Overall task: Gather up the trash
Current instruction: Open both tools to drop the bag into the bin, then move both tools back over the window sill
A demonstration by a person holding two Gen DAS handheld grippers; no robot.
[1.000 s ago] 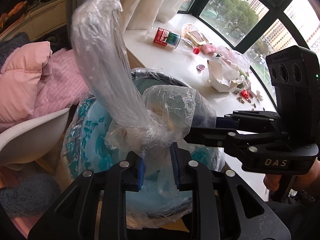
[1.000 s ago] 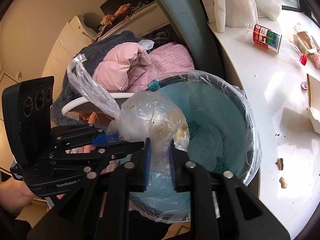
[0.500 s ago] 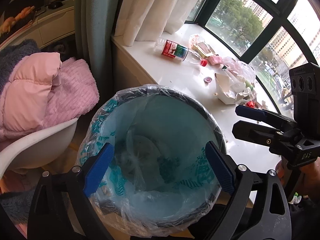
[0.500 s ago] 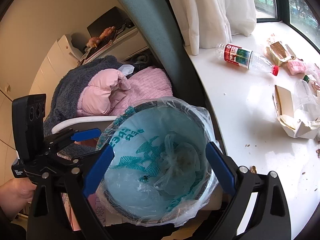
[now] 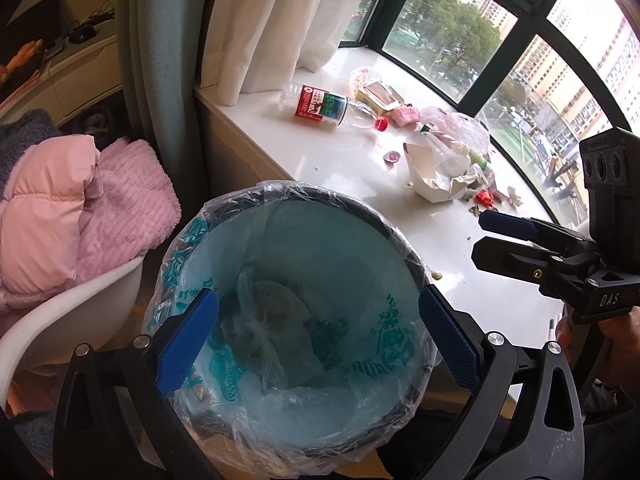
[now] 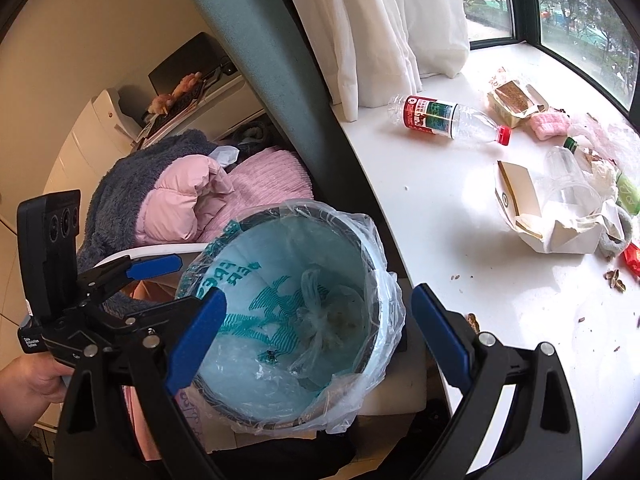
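Both grippers held a knotted clear plastic bag above the bin a moment ago; now that bag (image 6: 324, 316) lies crumpled at the bottom of the lined trash bin (image 5: 224, 216), and nothing is between either pair of jaws. The left gripper (image 5: 316, 340) hangs over the bin mouth with its jaws opening to their widest, blue pads well apart and framing the rim from above. The right gripper (image 6: 320, 336) also stands with its jaws spread wide and empty, and in the left wrist view it sits off to the bin's right, over the white worktop (image 5: 344, 168). So one piece of rubbish is in, and the task looks only partly done, since the worktop carries plenty more. The dropped bag is thin and see-through, with a twisted neck pointing upward and what seems to be brownish scraps inside, though the light-blue liner behind it makes the contents hard to read. On the worktop, well apart from the bin, a clear plastic bottle (image 6: 448, 118) with a red and green label and a red cap lies on its side near the curtain. Closer to the window are a torn white paper carton (image 6: 552, 224) with a clear cup (image 6: 572, 184) lying in it, a small open box (image 6: 512, 100), a pink wad (image 6: 548, 124), and nut shells (image 6: 616, 280) scattered toward the near edge. Being light and rigid, the bottle looks an easy next pick.
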